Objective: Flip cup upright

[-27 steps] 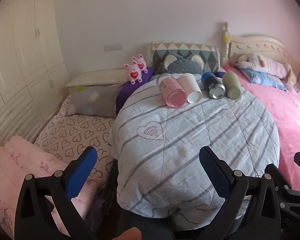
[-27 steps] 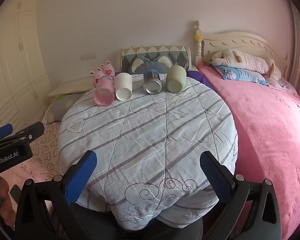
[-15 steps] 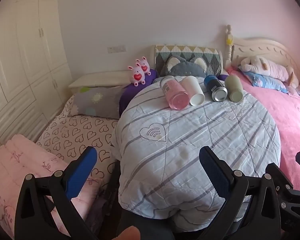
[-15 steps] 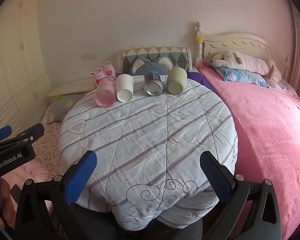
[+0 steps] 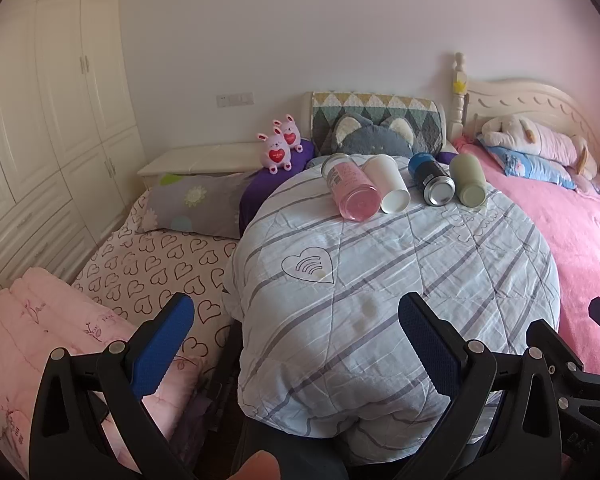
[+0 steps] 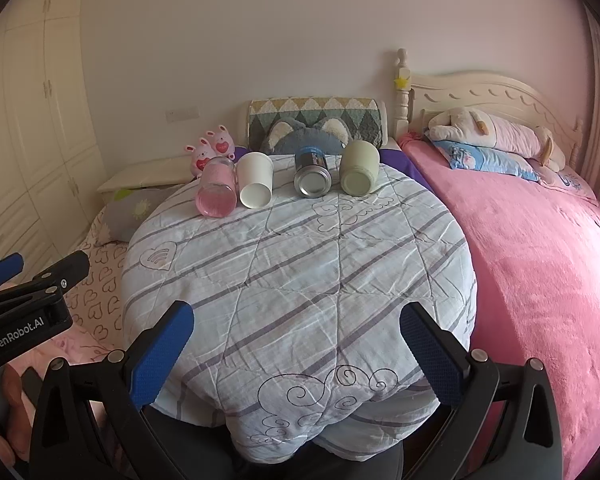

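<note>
Four cups lie on their sides along the far edge of the quilt-covered table (image 6: 300, 264): pink cup (image 6: 216, 192), white paper cup (image 6: 255, 186), metal can-style cup (image 6: 312, 176), sage green cup (image 6: 358, 172). Left gripper (image 5: 296, 332) and right gripper (image 6: 296, 336) both hang wide apart, holding nothing.

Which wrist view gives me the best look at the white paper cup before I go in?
The right wrist view: the white paper cup lies on its side near centre, base toward the camera, clear of the pink cup. The left wrist view shows it at an angle, pressed against the pink cup.
</note>
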A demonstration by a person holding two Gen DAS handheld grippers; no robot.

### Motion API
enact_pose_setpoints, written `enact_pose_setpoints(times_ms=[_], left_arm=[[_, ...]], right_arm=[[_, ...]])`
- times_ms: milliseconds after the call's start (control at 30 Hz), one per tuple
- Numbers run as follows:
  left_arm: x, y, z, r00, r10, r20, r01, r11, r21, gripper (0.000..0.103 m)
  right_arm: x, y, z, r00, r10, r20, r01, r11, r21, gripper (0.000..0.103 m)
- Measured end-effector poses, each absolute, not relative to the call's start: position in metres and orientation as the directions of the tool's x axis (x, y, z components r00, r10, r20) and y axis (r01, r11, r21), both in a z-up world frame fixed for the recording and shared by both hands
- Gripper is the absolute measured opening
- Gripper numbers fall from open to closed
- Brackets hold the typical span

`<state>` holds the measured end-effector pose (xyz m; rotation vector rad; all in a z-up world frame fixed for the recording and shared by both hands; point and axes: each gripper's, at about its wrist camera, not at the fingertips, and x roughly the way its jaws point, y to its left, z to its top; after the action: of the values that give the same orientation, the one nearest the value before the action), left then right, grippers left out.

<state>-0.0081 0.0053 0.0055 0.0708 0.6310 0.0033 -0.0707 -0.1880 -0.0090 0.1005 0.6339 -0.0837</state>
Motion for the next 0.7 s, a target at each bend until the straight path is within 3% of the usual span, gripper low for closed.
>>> enact_pose_setpoints(times_ms=[700], left_arm=[[0.062, 0.016, 0.016, 0.748, 0.053, -0.661, -0.019, 0.998, 0.057, 0.103]], right_arm=[[0.01, -0.184, 0.002, 0.735, -0.023, -0.677, 0.048, 0.999, 0.018, 0.103]])
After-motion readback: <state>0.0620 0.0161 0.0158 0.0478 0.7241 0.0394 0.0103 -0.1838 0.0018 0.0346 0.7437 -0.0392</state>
